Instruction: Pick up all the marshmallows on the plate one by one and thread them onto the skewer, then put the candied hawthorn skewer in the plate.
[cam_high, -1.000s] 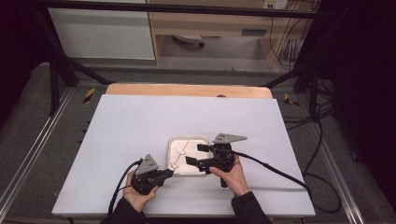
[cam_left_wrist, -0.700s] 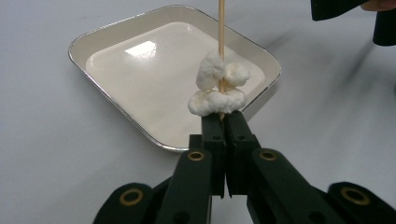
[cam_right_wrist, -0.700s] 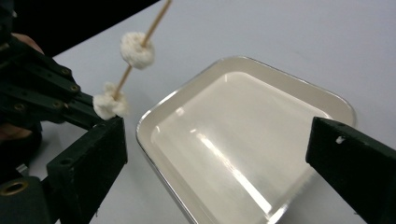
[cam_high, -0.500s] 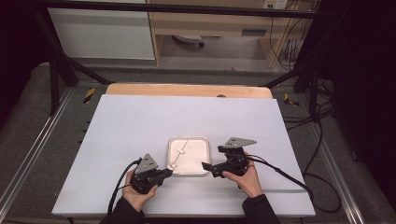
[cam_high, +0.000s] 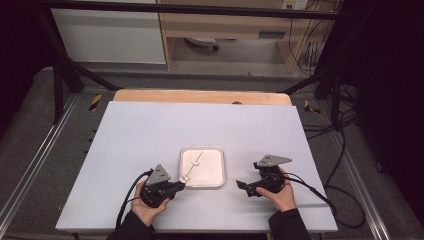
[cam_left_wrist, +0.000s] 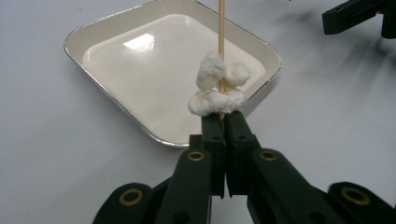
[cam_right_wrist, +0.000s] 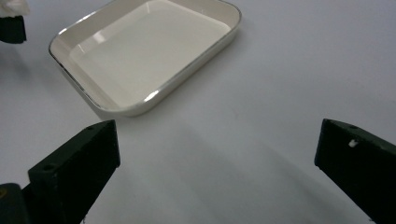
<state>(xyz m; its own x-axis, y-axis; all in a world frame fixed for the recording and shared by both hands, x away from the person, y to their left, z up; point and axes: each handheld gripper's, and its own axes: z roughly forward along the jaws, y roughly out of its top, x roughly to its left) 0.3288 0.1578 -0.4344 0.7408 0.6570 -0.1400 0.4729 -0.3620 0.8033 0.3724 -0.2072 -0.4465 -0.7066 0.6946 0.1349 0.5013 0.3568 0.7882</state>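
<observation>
Clamped tight, the left gripper (cam_left_wrist: 223, 122) held the near end of a thin wooden skewer (cam_left_wrist: 221, 28) between its closed jaws, and the stick ran away from the jaw tips out over the tray. Three white puffy pieces, marshmallows (cam_left_wrist: 216, 88) by the look of them (soft and lumpy, bunched together), sat threaded on the skewer right against the jaw tips. In the high view this left gripper (cam_high: 176, 186) lay low at the near edge of the table (cam_high: 150, 130), in the person's left hand (cam_high: 147, 209), its jaw tips touching the tray's near left corner.

To the right, well apart from the tray, the right gripper (cam_high: 241, 186) rested in the right hand (cam_high: 282, 196); its jaws had just been opening and stood spread wide with nothing between them, bare tabletop showing in the gap in the right gripper view (cam_right_wrist: 215, 154).

Beyond both grippers sat the shallow cream tray (cam_left_wrist: 88, 32) with a thin metallic rim, its floor bare under the skewer. Farther back, a wooden strip (cam_high: 200, 96) ran along the table's far edge, and past it a pale cabinet (cam_high: 107, 35) stood on the floor
</observation>
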